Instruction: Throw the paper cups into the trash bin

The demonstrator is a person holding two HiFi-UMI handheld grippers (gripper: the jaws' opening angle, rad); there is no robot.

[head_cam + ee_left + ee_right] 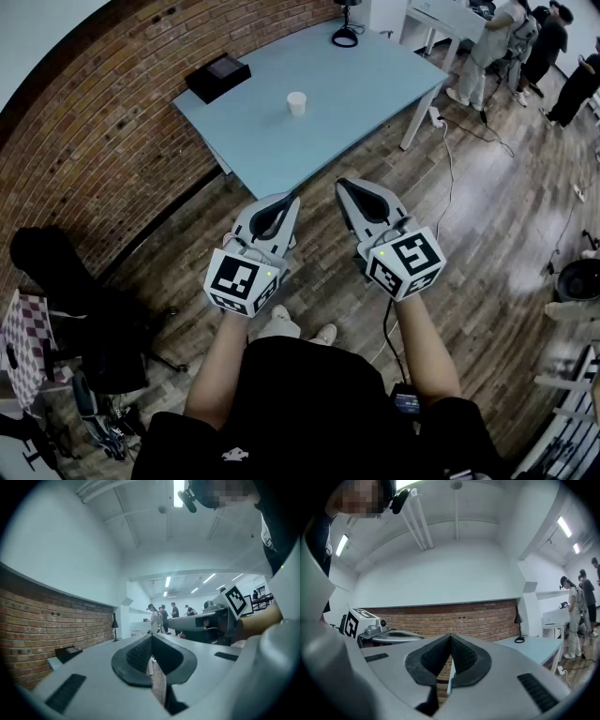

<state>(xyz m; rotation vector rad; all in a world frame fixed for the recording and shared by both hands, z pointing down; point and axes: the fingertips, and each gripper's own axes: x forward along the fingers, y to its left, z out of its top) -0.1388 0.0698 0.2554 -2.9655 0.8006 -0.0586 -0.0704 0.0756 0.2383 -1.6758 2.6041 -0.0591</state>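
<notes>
Left tongs (287, 201) and right tongs (344, 186) closed, empty.

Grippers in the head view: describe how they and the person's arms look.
The left gripper and right gripper are light grey, wedge-shaped shells tapering forward, each with a dark opening on top. Each carries a white cube with black square markers and a small green light. Their fingers are black and textured. The person wears a black short-sleeved top.

Paper cup (296, 103) on blue table (361, 89)
</notes>
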